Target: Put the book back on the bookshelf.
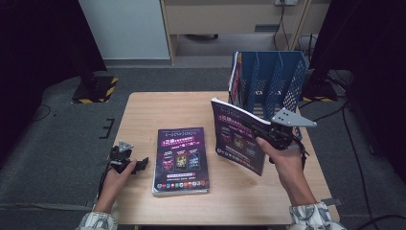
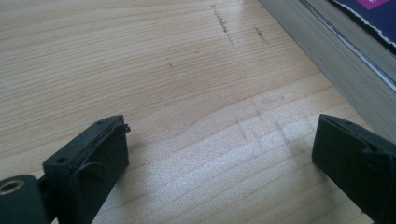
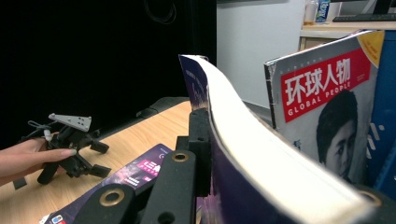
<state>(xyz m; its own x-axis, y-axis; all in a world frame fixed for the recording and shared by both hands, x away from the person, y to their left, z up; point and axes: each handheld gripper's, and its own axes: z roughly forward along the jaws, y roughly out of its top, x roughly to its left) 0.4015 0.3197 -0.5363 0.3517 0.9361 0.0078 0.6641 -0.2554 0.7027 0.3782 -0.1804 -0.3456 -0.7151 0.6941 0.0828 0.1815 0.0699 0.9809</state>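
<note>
1. Two purple catalogues were in play: the lifted catalogue (image 1: 238, 135) was pinched on its edge by the right gripper (image 1: 266, 132), held upright just in front of the blue file rack (image 1: 271, 81).
2. Its long axis stood tilted toward the rack's slots, which lay beyond it; the right hand was far nearer the rack.
3. The left gripper (image 1: 139, 165) rested on the table (image 1: 143, 110), jaws spread and empty, well left of the rack, beside the flat catalogue (image 1: 181, 160).
4. A red-titled magazine (image 3: 327, 107) already stood in the rack.

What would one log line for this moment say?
right gripper: shut on purple book, lifted beside blue file rack | left gripper: open, resting on table | second purple book: flat on table
</note>
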